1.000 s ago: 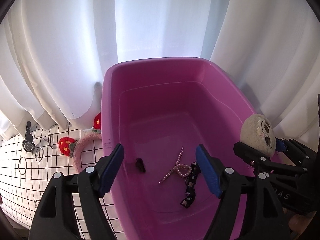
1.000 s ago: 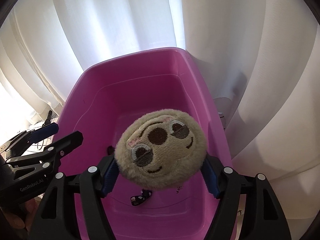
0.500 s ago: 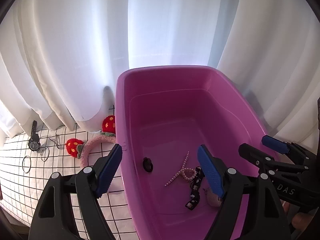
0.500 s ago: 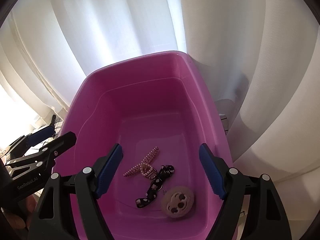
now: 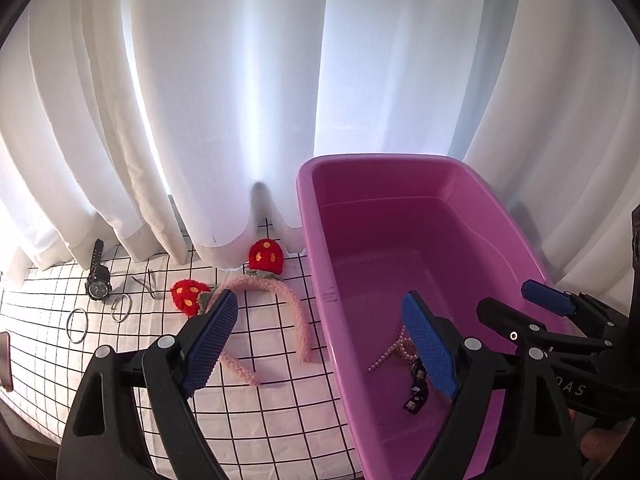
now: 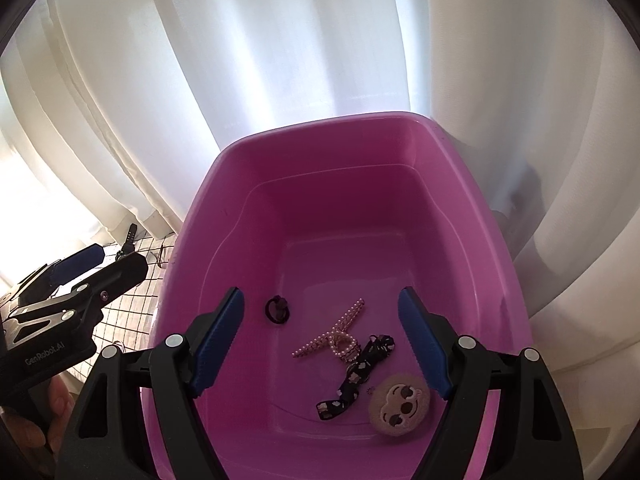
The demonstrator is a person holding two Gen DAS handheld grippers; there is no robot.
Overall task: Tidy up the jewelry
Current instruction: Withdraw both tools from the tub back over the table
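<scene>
2 tools gape empty: left tool [image 5: 320, 344], right tool [image 6: 322, 344] | glossy pink tub [image 6: 400, 128] | fuzzy round plush [image 6: 399, 405]

Only two markings could be read, and both stood on the gripper bodies. In the right wrist view, white lettering reading "GenRobot.AI" ran along the black body of the left gripper [image 6: 86, 268], which sat to the left of the pink bin [image 6: 192, 216], outside its wall. In the left wrist view, the letters "DAS" stood in pale print on the black body of the right gripper [image 5: 528, 300], at the bin's [image 5: 316, 280] right side; the start of that marking was cut off by another part of the gripper. The dial of the wristwatch [image 5: 97, 286], lying on the checked cloth left of the bin, was too small to read.
</scene>
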